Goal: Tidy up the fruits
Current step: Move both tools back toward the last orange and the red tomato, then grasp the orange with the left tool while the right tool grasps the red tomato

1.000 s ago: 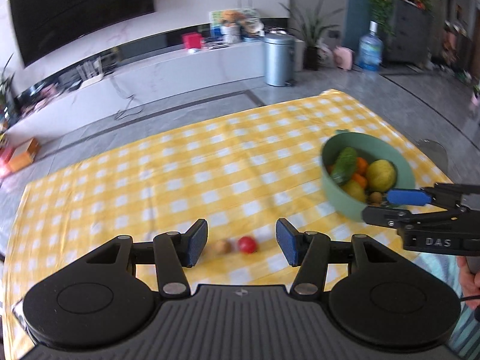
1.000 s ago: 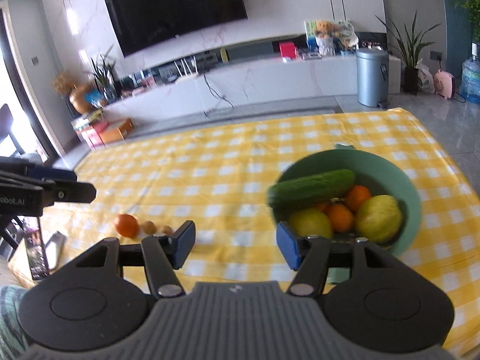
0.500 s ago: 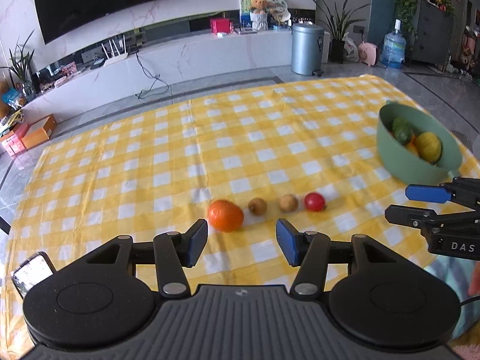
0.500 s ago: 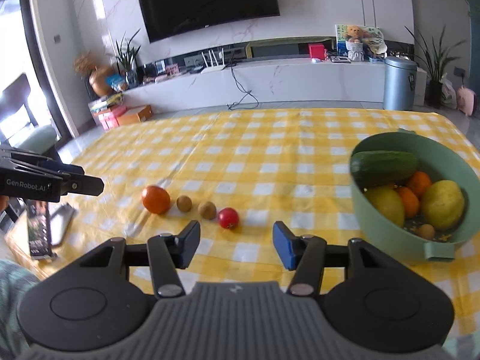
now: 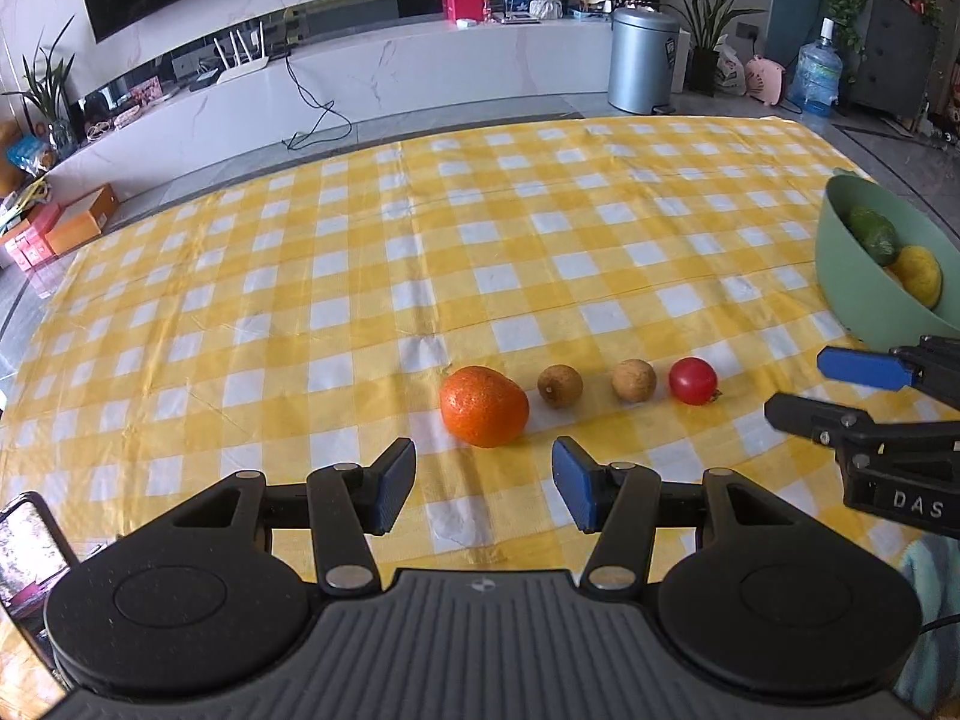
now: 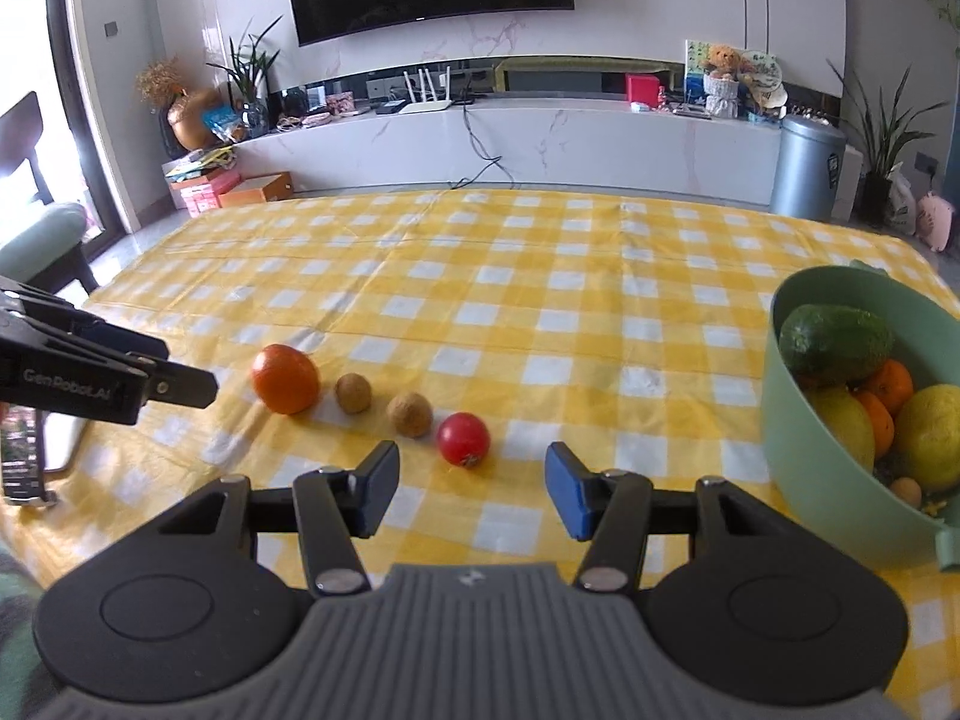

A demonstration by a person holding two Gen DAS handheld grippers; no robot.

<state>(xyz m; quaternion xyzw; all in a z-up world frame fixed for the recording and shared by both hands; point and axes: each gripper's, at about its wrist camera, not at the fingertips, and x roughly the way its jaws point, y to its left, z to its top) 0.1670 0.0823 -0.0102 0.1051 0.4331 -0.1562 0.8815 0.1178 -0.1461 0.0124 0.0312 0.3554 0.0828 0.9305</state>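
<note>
On the yellow-checked cloth (image 5: 420, 252) covering my worktop, four loose fruits lie in a row, none touching: one orange (image 5: 483, 405), two small brown fruits (image 5: 560, 385) (image 5: 633, 380), and one red tomato (image 5: 693, 381). My left gripper (image 5: 483, 486) hangs just short of the orange, jaws parted and holding nothing. My right gripper (image 6: 471, 491) hangs just short of the tomato, its jaws apart and empty, though they have just been closing a little. One green bowl (image 6: 798, 456) stands at the right of the cloth, well apart from the row. In it I count one dark green fruit (image 6: 834, 339), two yellow ones (image 6: 843, 423) (image 6: 930, 435), two small oranges (image 6: 894, 381) (image 6: 876, 417) and one small brown fruit (image 6: 905, 489).
</note>
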